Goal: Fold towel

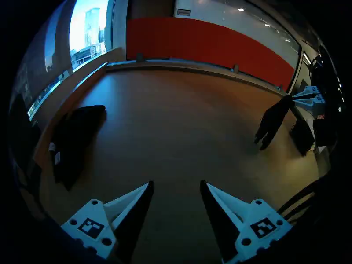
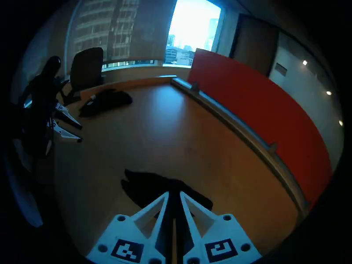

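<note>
A dark towel hangs limp above the wooden table, pinched at its top corner by my right gripper at the far right of the left gripper view. In the right gripper view the same gripper has its fingers closed together, and the towel spreads dark just beyond and below the tips. My left gripper is open over bare table, well short of the towel, nothing between its fingers. It also appears at the left of the right gripper view, held by a person in dark clothes.
A black bag-like object lies on the table near the window side, also seen at the table's far end. An office chair stands behind it. A red partition runs along the table's long edge.
</note>
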`<control>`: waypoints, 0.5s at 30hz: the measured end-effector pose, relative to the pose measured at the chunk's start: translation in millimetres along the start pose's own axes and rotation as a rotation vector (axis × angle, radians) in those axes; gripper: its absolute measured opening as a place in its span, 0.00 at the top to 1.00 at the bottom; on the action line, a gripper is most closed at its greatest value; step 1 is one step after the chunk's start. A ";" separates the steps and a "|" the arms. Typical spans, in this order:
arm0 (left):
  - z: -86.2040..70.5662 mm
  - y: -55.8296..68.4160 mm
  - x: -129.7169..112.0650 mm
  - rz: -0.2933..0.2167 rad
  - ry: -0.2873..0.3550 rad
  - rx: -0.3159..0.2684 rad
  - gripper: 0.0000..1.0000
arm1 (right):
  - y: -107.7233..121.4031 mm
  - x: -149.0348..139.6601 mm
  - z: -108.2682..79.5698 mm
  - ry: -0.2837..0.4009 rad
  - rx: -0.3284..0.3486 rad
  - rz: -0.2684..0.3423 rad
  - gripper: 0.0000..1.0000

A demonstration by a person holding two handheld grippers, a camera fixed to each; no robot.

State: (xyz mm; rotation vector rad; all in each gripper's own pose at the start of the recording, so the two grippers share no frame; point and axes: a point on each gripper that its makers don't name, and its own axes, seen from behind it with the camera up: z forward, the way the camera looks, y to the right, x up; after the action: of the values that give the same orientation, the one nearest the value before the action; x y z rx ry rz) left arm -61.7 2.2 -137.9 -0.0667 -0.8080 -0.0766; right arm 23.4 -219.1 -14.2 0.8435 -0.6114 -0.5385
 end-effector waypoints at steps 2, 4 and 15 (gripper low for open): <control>0.4 1.2 0.9 0.001 0.001 -0.002 0.24 | 3.9 -0.3 -3.4 0.001 -0.006 0.001 0.94; 0.8 2.4 1.9 0.001 0.002 -0.004 0.24 | 8.1 -0.8 -6.7 0.001 -0.011 0.002 0.94; 5.7 10.2 8.2 0.010 0.005 -0.014 0.23 | 43.0 -8.5 -27.7 0.000 -0.056 0.016 0.94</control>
State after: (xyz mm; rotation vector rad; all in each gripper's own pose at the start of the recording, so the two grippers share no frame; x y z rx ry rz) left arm -59.2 12.5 -128.4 -0.0841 -0.8019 -0.0731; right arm 44.6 -175.4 3.9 0.7851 -0.5995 -0.5391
